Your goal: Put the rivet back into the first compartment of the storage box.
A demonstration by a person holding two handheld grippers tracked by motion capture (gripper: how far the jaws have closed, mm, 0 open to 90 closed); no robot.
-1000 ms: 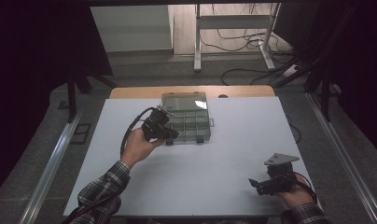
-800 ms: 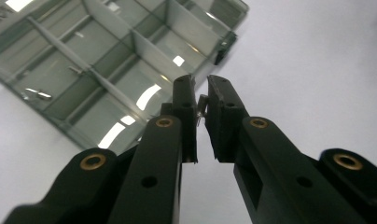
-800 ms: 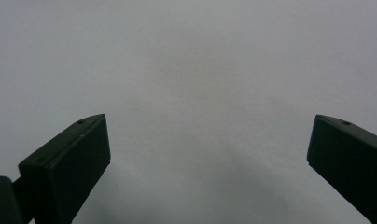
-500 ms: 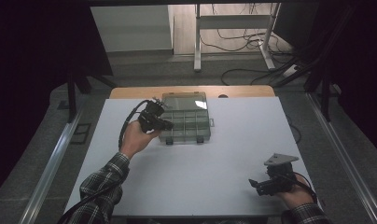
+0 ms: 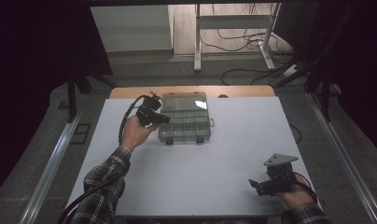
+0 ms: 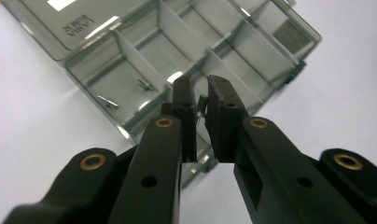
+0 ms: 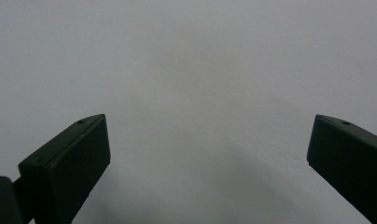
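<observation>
A clear grey compartment box (image 5: 185,120) lies at the far middle of the white table (image 5: 224,158). My left gripper (image 5: 155,115) hovers at the box's left edge. In the left gripper view its jaws (image 6: 201,91) are nearly closed, pinching a small dark metal part (image 6: 202,105) above the box's (image 6: 144,51) near wall. Two small screws (image 6: 142,84) lie in one compartment. My right gripper (image 5: 267,183) rests low near the table's front right corner, open. Between its jaws (image 7: 207,140) is only bare table.
A wooden strip (image 5: 130,92) runs along the table's far edge behind the box. Metal rails (image 5: 51,163) flank the table on both sides. Cables and a desk frame (image 5: 233,32) are on the floor beyond.
My left gripper has moved away from me and slightly left, from the box's front left to its left edge. The right gripper has stayed put.
</observation>
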